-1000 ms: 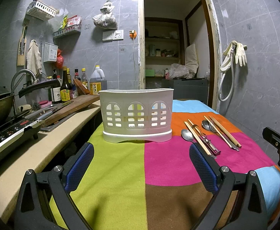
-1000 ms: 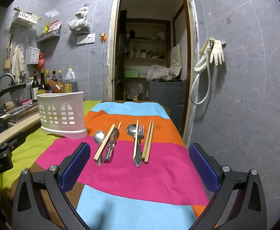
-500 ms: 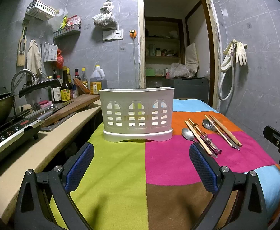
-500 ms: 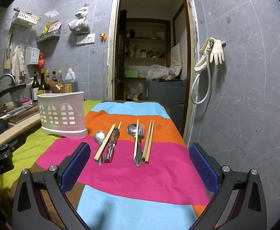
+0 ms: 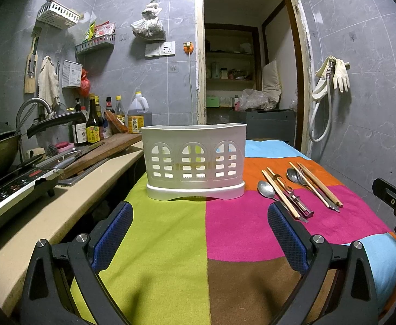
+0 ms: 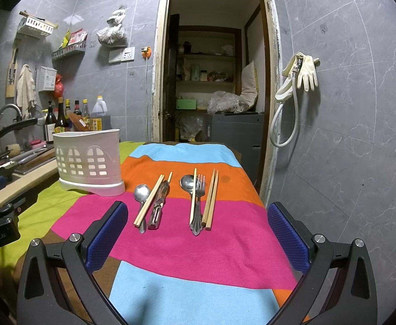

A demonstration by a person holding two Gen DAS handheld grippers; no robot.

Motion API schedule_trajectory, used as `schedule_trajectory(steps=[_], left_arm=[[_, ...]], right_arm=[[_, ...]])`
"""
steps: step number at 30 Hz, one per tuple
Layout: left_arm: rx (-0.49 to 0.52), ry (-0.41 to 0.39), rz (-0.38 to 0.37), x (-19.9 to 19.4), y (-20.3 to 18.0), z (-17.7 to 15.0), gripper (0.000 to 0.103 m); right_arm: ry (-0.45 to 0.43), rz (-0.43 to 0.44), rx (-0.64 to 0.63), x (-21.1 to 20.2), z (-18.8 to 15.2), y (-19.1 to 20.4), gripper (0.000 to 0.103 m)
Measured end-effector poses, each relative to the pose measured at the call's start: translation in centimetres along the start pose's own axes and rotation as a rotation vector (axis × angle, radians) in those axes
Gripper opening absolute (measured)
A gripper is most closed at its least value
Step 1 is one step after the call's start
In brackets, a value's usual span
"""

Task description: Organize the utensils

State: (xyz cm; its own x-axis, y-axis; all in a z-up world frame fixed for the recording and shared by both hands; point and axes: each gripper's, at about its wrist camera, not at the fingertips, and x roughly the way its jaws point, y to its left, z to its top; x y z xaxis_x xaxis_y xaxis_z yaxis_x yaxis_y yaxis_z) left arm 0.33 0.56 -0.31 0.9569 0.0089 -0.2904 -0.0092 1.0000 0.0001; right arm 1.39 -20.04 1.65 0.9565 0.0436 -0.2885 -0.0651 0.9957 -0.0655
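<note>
Both claws are held wide apart, empty, above the tabletop.

Ahead of the right claw (image 6: 198, 233) the utensils (image 6: 176, 200) are laid out flat; ahead of the left claw (image 5: 200, 233) the caddy (image 5: 193, 161) is stood upright, utensils to its right.

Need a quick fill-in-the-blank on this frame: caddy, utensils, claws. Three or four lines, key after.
1. The white caddy stands ____ on the cloth.
2. The fork lies on the cloth beside a ____.
3. Both the left claw and right claw are ____ and hold nothing.
4. The gloves hang on the ____.

Missing: upright; spoon; open; wall
</note>
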Motion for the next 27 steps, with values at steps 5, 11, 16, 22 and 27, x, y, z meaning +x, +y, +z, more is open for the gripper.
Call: schedule_trajectory(steps=[5,11,16,22,27], left_arm=[[0.000,0.001,0.001,-0.02,0.24,-0.04,0.098],[0.000,0.000,0.002,-0.03,0.36,-0.08,0.098],[0.002,0.001,0.002,-0.02,0.39,-0.10,0.098],[0.002,0.002,0.001,-0.01,0.37,-0.10,0.098],[0.002,0.003,0.001,0.02,0.40,-0.09,0.098]], right_arm=[[0.000,0.001,-0.002,0.23,-0.12,0.37,0.103],[0.000,0.000,-0.001,0.22,-0.12,0.37,0.103],[0.000,0.001,-0.001,0.23,-0.13,0.40,0.103],[0.002,0.001,-0.001,0.25,-0.12,0.38,0.103],[0.004,0.003,0.000,0.36,-0.21,0.60,0.103]])
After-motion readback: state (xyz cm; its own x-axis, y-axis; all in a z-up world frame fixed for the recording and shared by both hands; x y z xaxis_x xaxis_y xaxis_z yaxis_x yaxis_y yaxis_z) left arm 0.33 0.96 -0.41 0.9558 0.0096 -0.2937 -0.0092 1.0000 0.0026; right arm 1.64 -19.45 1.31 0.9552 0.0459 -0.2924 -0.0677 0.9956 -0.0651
